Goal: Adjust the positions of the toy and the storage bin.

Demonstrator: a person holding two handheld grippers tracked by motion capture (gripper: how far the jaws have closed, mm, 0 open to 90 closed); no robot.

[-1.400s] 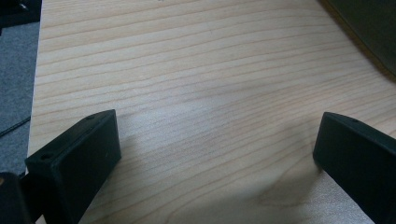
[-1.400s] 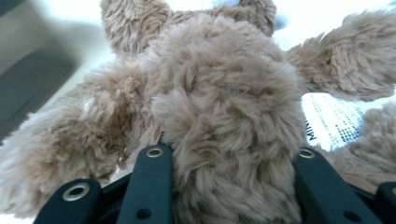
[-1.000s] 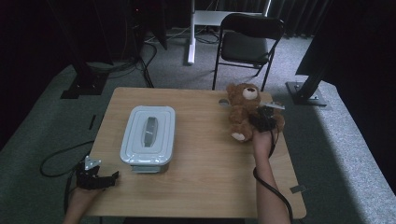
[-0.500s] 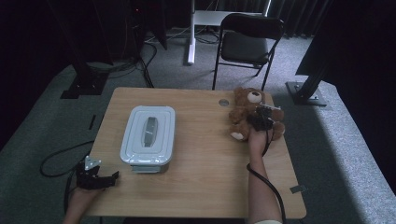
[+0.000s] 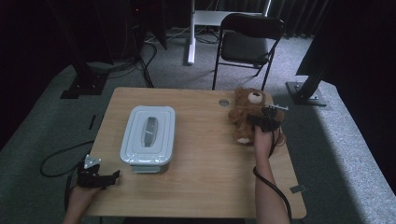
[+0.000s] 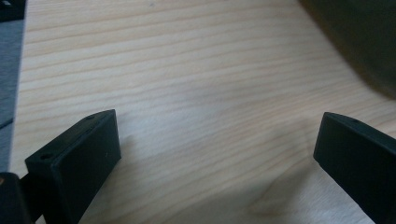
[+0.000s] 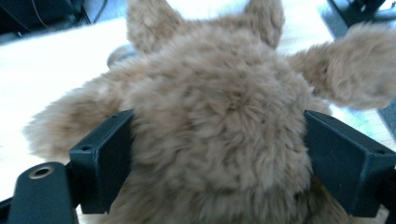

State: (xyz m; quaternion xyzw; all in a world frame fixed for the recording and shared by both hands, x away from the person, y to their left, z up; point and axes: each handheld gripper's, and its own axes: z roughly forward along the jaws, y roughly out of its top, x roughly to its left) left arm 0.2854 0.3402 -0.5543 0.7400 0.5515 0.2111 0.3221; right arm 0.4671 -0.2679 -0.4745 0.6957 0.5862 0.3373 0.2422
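Teddy bear [image 5: 246,112] sits right of the lidded grey box [image 5: 148,135]; right gripper [image 5: 261,122] jaws, just opening, flank its body; left gripper [image 5: 108,177], near-left of box, stands open, empty.

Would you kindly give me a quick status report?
Right claw just opening around brown plush teddy bear. Left claw open, empty. Nothing in the way.

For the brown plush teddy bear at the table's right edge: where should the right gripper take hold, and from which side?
Probably the brown plush teddy bear is best gripped across its soft torso, from its back on the person's side. The right gripper faces that back, jaws either side of the round body, which has just been let wider.
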